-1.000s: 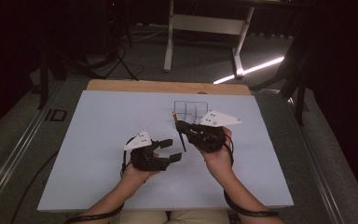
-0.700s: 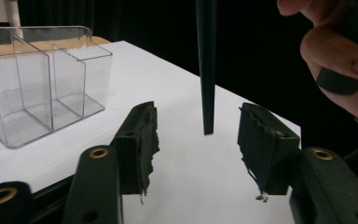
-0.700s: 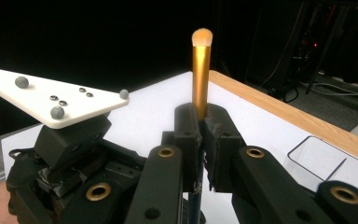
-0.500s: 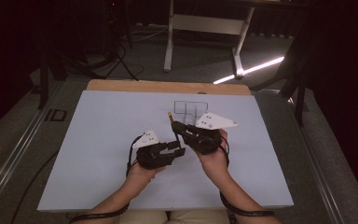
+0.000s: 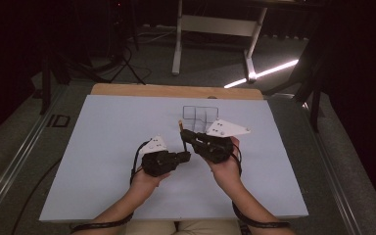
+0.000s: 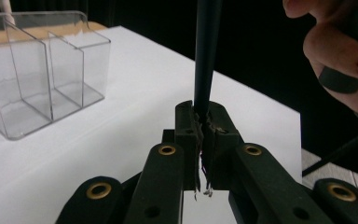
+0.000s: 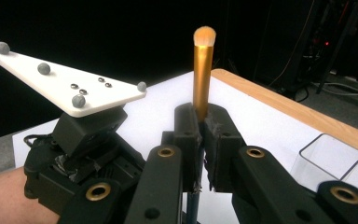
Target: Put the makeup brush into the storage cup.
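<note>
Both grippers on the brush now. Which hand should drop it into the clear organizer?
Probably right: the right hand-held gripper grips the brush near its gold ferrule and sits nearer the clear organizer; the left hand-held gripper has just closed on the dark handle.

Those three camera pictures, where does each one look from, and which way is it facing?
High view: sits above the person's side, looking forward and down on the table; both forearms, left gripper and right gripper show.
Left gripper view: rides the left gripper, looking along its jaws, clamped on the makeup brush, past the clear organizer; fingers show.
Right gripper view: rides the right gripper, looking along its jaws, clamped on the brush's gold part.
Shared: the brush, organizer and table.
</note>
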